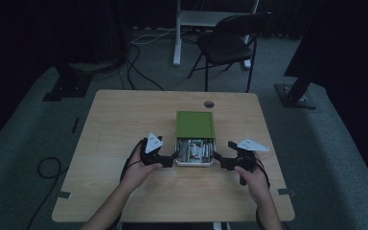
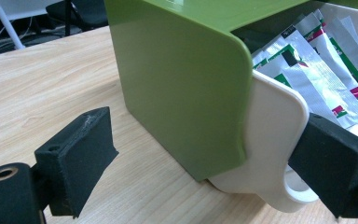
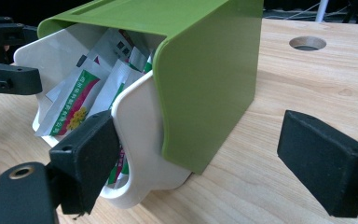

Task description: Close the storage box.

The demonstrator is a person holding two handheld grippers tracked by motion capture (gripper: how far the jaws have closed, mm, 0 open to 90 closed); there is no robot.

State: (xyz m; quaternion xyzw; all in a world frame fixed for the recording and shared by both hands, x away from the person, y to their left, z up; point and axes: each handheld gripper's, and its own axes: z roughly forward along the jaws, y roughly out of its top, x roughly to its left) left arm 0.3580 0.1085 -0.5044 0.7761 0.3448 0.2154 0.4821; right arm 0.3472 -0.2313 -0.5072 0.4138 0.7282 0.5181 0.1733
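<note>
Both my grippers, left [image 1: 173, 157] and right [image 1: 216, 159], sit open astride the white drawer [image 2: 275, 140] half out of its green box [image 1: 195, 123]; next, probably pinch and pull.

We see a green cover [image 2: 182, 88] over a white drawer [image 2: 275, 140], silver sachets [image 2: 317, 70] printed green, red and yellow, black fingers [image 2: 77, 158], and a pale wood-grain worktop [image 2: 51, 84].
</note>
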